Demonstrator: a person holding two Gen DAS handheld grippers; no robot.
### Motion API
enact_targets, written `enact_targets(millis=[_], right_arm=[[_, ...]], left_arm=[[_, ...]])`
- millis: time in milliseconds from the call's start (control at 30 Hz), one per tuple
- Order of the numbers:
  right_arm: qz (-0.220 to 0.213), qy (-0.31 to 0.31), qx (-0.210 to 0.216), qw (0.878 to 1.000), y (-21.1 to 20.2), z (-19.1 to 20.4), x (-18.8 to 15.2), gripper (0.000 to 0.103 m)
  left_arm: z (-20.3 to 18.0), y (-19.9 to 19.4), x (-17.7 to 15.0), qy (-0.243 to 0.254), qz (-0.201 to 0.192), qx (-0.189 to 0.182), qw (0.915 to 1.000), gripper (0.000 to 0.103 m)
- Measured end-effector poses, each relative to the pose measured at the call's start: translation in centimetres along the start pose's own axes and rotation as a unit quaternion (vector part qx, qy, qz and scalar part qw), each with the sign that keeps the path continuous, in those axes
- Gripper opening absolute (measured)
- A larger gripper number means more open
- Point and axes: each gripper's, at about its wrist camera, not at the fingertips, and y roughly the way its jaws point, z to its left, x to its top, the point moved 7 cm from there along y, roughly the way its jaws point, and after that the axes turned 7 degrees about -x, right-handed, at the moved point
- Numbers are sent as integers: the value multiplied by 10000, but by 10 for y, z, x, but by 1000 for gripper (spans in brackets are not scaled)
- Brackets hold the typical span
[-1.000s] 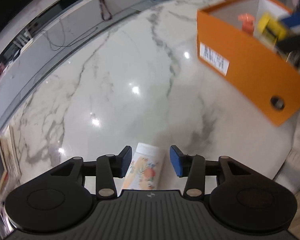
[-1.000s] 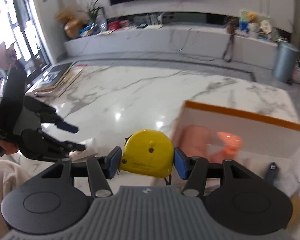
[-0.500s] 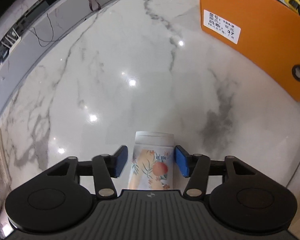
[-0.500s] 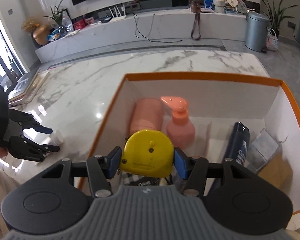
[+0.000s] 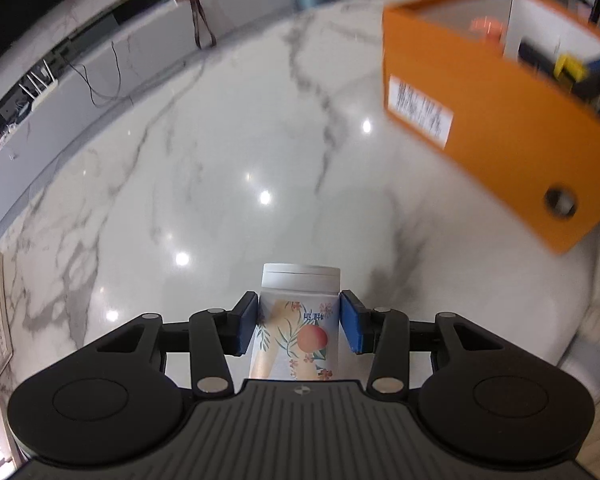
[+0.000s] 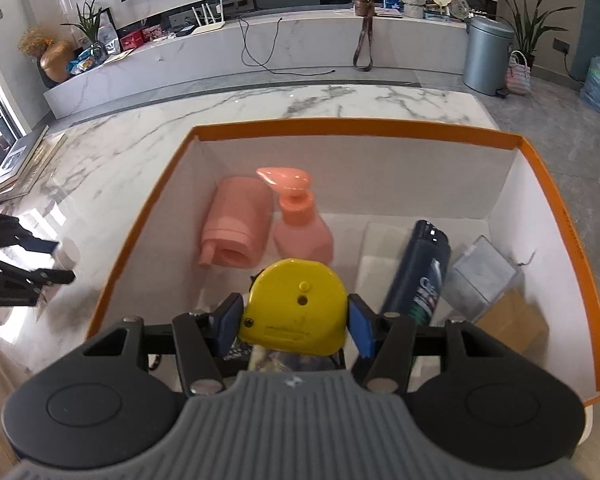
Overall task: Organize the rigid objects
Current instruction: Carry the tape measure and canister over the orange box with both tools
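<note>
Your left gripper has just been closing on a white-capped jar; its blue pads now sit against both sides of the body. The jar's label shows a peach with leaves and small flowers; the small print above the fruit is too small to read. It lies on the white marble tabletop, cap pointing away from you.

Your right gripper clamps a yellow tape measure at a moderate width, held over the inside of the orange box. The box is white inside, and its outer side carries a white sticker, print blurred.

In the box: two pink pump bottles, one lying on its side, and a dark blue bottle with partly visible lettering that you cannot make out.
</note>
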Motion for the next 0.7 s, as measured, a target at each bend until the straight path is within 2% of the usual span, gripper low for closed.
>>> enact_targets(millis=[167,400,700], right_arm=[[-22,25,-73,10000,-3,-9,-4,56],[-107,28,-196,9997,-10,-26,-3,56],[-79,-253,-348,9990,-17,-55,17,56]], left_arm=[[-13,-29,23,-235,-586,-141,9979,50],[-49,-72,67,-288,-1296,-635,9891,50],[-106,-95,141,113,-1611,-1171,9799,50]])
